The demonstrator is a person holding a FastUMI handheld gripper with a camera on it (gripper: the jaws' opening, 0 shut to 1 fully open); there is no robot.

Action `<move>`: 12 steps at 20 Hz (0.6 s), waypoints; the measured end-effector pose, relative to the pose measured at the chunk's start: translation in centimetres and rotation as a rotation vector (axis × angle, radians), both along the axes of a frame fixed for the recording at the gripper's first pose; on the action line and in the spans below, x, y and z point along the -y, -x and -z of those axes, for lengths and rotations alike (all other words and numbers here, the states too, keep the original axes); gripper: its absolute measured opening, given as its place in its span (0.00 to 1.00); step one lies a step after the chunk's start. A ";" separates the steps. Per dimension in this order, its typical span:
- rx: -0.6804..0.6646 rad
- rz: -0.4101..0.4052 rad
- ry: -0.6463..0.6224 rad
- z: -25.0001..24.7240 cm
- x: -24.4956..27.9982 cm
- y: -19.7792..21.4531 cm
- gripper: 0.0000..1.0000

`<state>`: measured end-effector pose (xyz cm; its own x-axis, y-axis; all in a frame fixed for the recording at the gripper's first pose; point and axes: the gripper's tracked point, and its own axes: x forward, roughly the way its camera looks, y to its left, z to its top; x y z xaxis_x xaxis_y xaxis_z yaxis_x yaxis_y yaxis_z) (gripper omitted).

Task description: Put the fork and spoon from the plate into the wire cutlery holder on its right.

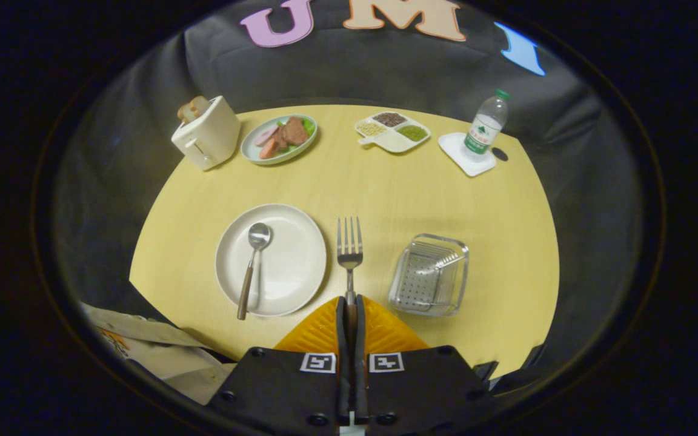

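On the left, the round cream plate (pixel 271 259) rests on the pale yellow bench (pixel 385 194), and the metal spoon with a brown handle (pixel 252 266) lies on it, bowl away from the fingers and handle end reaching over the near rim. It is left for the second pass.

In the middle, the gripper (pixel 351 306) is closed tight on the handle of the metal fork (pixel 349 251), both fingers pressing on it. The tines point straight ahead, and the fork is held between the plate and the holder, apparently lifted off the bench.

To the right, the clear-framed wire cutlery holder (pixel 429 275) stands just beside the fork, tilted, its open top facing up and slightly toward the fingers.

The step in hand is judged to be carrying the fork to the holder. The grip is best kept firm, since the hold is near the handle's end and the fork could swing. The fork is best moved right until it is over the opening, tipped tines down, lowered inside the rim, and only then released, so the light holder is not knocked.
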<state>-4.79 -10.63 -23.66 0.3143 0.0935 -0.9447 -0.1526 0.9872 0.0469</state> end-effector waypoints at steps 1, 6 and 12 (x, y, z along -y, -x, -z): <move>0.000 0.011 0.005 -0.2 0.8 0.1 0.06; -0.029 0.054 0.027 -0.2 4.0 1.1 0.06; -0.077 0.126 0.051 1.5 7.0 1.8 0.07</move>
